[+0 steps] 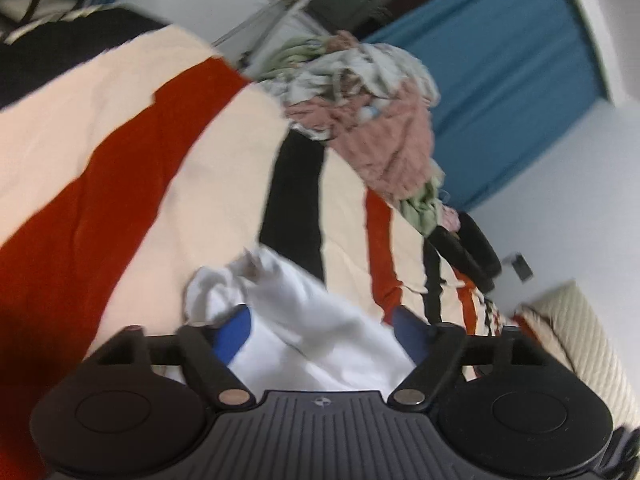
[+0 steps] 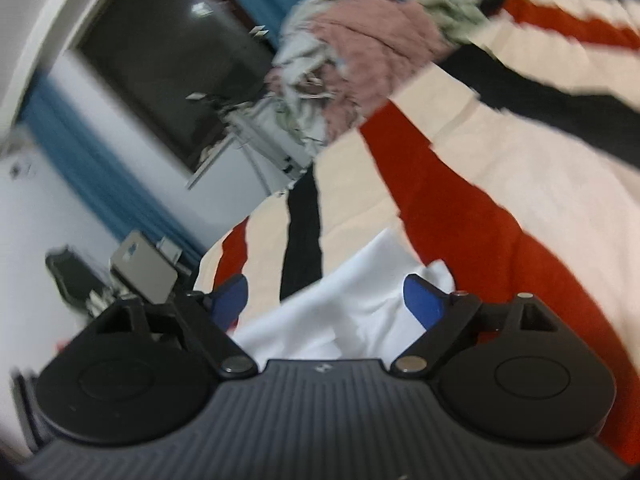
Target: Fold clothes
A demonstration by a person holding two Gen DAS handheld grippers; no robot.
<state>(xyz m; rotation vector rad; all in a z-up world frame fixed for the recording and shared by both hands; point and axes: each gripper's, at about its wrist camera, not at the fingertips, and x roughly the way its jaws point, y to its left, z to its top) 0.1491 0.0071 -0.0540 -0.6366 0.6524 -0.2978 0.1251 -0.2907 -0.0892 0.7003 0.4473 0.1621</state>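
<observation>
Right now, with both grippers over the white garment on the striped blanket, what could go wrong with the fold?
1. Both the left gripper and the right gripper stand open over the white garment, so it may settle bunched; its far edge already looks crumpled.
2. A low regrasp might pinch the striped blanket together with the garment.
3. The pile of unfolded clothes lies close behind; a forward fold could drag into it.
</observation>
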